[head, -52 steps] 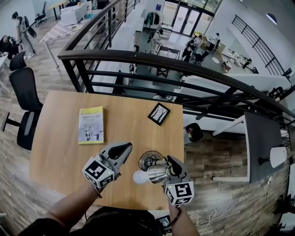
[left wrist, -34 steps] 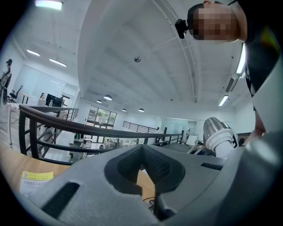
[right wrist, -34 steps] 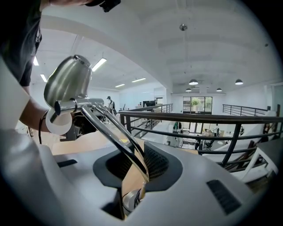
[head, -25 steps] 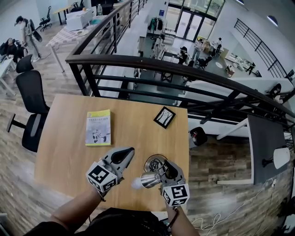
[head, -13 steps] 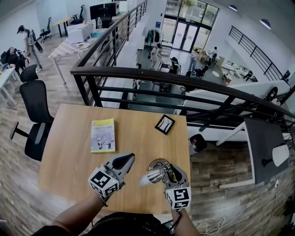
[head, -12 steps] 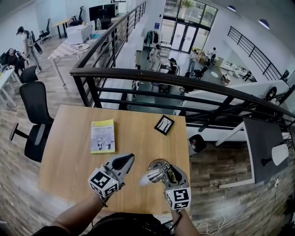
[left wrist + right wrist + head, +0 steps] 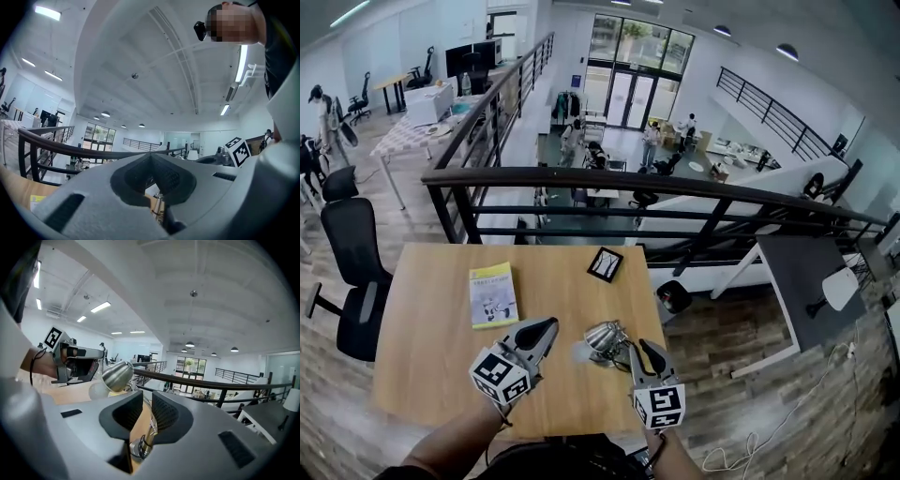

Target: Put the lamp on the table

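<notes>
The wooden desk [image 7: 422, 309] fills the lower middle of the head view, and a black office chair [image 7: 352, 253] stands outside its left edge.

The left gripper [image 7: 546, 327] is over the near half of the desk, about the middle between the left and right edges. Its jaws are pressed together and nothing is between them.

The right gripper [image 7: 643, 348] is over the near right corner. Its jaws pinch the thin stem of the lamp [image 7: 602, 336].

A yellow-green book [image 7: 493, 294] lies flat on the left half of the desk, well apart from both grippers.

The lamp is over the right part of the desk, close to the right edge and just beside the left gripper. Its metal shade and white bulb are turned toward the left gripper. Its base is low over the wood, with a cable coiled around it. I cannot tell if the base touches the desk.

A small black picture frame [image 7: 604, 264] lies near the far edge, toward the far right corner.
</notes>
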